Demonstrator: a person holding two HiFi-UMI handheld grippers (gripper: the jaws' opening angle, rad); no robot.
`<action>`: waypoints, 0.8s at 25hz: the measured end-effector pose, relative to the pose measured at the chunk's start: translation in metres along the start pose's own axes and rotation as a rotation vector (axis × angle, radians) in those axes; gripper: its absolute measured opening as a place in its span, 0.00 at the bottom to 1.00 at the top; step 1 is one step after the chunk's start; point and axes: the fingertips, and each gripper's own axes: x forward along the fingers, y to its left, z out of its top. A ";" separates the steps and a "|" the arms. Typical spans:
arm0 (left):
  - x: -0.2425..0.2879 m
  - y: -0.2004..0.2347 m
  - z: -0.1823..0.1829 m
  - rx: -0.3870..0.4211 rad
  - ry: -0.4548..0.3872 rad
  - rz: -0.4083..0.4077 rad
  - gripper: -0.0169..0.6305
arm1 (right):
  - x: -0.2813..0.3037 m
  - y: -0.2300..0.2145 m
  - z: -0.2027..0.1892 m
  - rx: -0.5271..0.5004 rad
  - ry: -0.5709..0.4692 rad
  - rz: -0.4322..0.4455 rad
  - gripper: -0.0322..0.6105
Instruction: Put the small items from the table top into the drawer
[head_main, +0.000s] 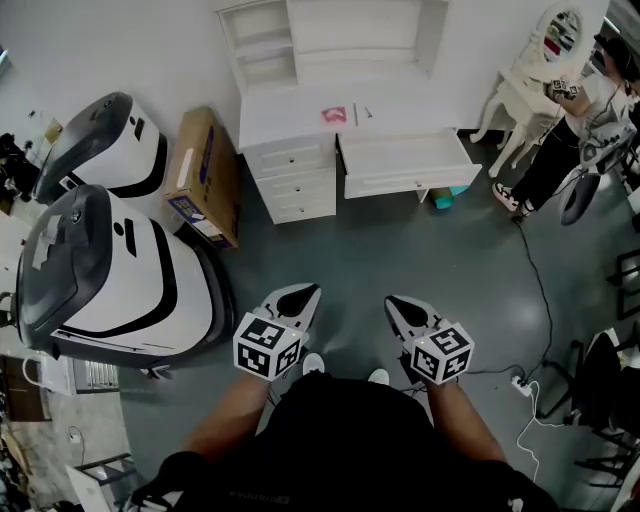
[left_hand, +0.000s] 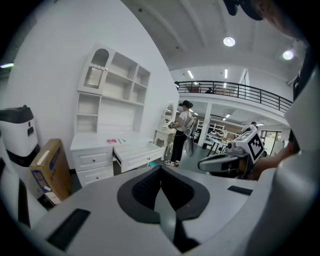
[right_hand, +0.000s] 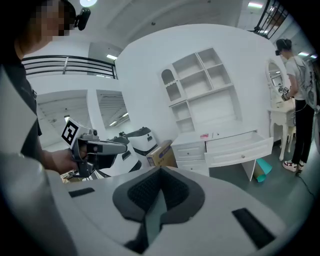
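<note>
My left gripper (head_main: 298, 297) is held low by my waist, jaws pressed together on nothing and aimed forward, since the white desk (head_main: 290, 118) stands well apart from me across the floor. A small pink item (head_main: 335, 114) and a thin stick-like piece (head_main: 366, 112) lie mid-tabletop near its front edge, just behind the open drawer (head_main: 410, 184). My right gripper (head_main: 402, 305) rides level beside the left, likewise closed and empty.

Bare grey floor (head_main: 400, 250) lies open up to the bench (head_main: 290, 122) and its pulled-out drawer (head_main: 410, 183). A cardboard box (head_main: 205, 175) and two white machines (head_main: 110, 270) crowd the left. A person (head_main: 560, 150) and a cable (head_main: 545, 300) occupy the right.
</note>
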 end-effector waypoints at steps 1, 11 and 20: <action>0.000 -0.001 -0.001 -0.001 0.004 -0.003 0.04 | 0.000 0.003 0.001 0.009 -0.006 0.019 0.09; 0.004 -0.005 -0.007 -0.007 0.025 -0.039 0.04 | 0.011 0.014 -0.006 -0.018 0.042 0.035 0.09; 0.001 0.016 -0.015 -0.022 0.039 -0.042 0.04 | 0.026 0.019 -0.012 -0.020 0.065 0.010 0.10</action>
